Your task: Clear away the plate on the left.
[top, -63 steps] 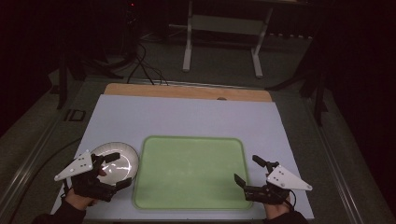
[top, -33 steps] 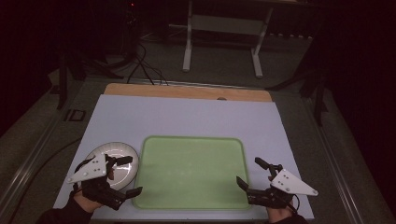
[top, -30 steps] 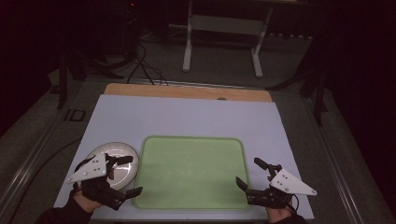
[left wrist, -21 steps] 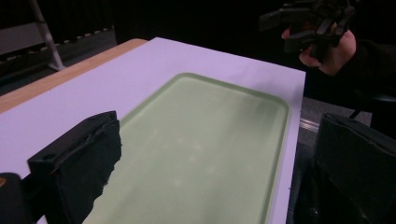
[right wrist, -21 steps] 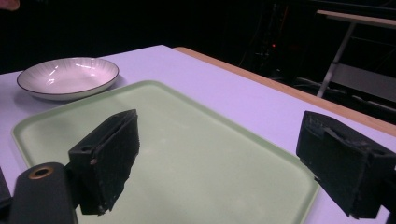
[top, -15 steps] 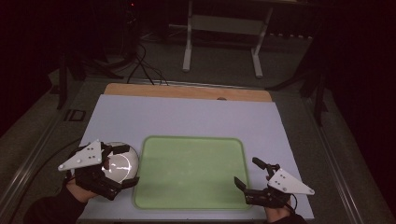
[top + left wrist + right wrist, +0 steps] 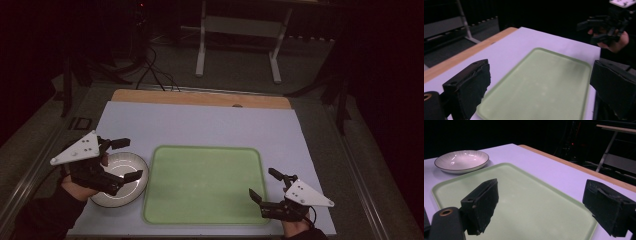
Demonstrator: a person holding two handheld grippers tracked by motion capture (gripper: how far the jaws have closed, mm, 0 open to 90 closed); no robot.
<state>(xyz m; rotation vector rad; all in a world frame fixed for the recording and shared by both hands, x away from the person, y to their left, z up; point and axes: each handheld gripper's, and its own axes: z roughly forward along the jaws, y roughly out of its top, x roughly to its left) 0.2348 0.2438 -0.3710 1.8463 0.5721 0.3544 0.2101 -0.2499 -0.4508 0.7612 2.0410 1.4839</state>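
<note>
On the table a tray lies at the middle of the near half, with a bowl just beside its left edge. The left claw hangs over the bowl, one jaw above the far rim and one above the near side. The right claw sits at the tray's near right corner, well apart from the bowl. Behind the table, on the floor, stands a metal frame, with cables to its left.

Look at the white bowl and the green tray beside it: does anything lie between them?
Nothing visible does. The bowl sits on the mat just left of the green tray, whose surface is bare. The left tool, jaws open, hovers over the bowl.
</note>
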